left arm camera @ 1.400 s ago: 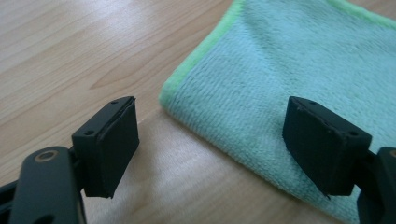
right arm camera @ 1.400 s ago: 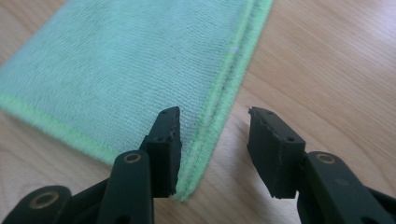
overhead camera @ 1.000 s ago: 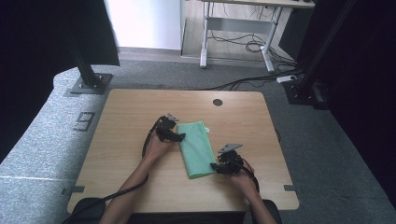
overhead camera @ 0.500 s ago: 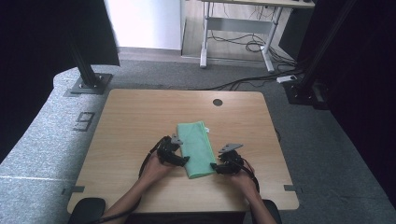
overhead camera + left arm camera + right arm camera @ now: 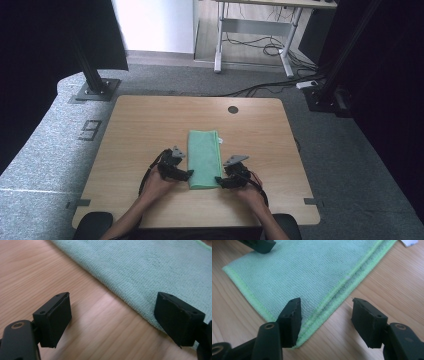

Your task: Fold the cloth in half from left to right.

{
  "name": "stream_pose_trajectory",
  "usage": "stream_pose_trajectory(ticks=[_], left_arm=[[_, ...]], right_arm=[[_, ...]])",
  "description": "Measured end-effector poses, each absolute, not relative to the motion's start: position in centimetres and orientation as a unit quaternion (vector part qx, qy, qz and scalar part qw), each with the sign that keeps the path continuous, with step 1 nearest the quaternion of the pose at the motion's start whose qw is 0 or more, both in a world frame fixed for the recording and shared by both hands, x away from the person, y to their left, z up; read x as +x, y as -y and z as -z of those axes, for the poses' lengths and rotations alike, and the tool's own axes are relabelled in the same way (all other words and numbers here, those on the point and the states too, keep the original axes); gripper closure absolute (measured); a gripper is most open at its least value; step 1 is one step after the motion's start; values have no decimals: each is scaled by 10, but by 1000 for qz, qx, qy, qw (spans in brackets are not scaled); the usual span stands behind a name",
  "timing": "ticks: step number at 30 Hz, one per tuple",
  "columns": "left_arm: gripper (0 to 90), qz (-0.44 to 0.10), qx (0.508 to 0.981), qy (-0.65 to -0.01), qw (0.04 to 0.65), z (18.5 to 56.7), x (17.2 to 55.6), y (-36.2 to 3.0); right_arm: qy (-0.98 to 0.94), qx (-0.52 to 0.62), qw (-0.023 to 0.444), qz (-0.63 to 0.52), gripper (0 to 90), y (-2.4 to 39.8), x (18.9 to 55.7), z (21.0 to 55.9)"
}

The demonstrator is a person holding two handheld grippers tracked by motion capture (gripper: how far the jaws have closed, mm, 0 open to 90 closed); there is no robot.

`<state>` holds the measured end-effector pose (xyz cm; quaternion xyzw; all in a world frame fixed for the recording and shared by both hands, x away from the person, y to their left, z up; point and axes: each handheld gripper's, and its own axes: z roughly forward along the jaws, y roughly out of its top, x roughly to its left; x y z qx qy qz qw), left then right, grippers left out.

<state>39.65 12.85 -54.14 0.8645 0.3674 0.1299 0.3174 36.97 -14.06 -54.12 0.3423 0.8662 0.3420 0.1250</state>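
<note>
Wood-grain table fills the lower middle of the high view, where the left hand-held gripper and right hand-held gripper flank the near end of a folded green cloth. Both sets of jaws stand apart, the right's having just widened, its near corner between them unpinched. Likely next: close on both near corners for another fold toward the upper frame.

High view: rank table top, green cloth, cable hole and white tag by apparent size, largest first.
1. Light wooden table top
2. Folded green microfibre cloth
3. Round dark cable hole
4. Small white tag at the cloth's far right corner

The last two are both tiny; the hole looks slightly bigger, not by much.
</note>
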Motion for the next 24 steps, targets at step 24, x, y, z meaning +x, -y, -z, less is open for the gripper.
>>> stream_pose_trajectory(ticks=[24], left_arm=[[149,-114,872,-356,315,541,368,-151]], right_arm=[[-866,330,142,-347,396,117,370,535]])
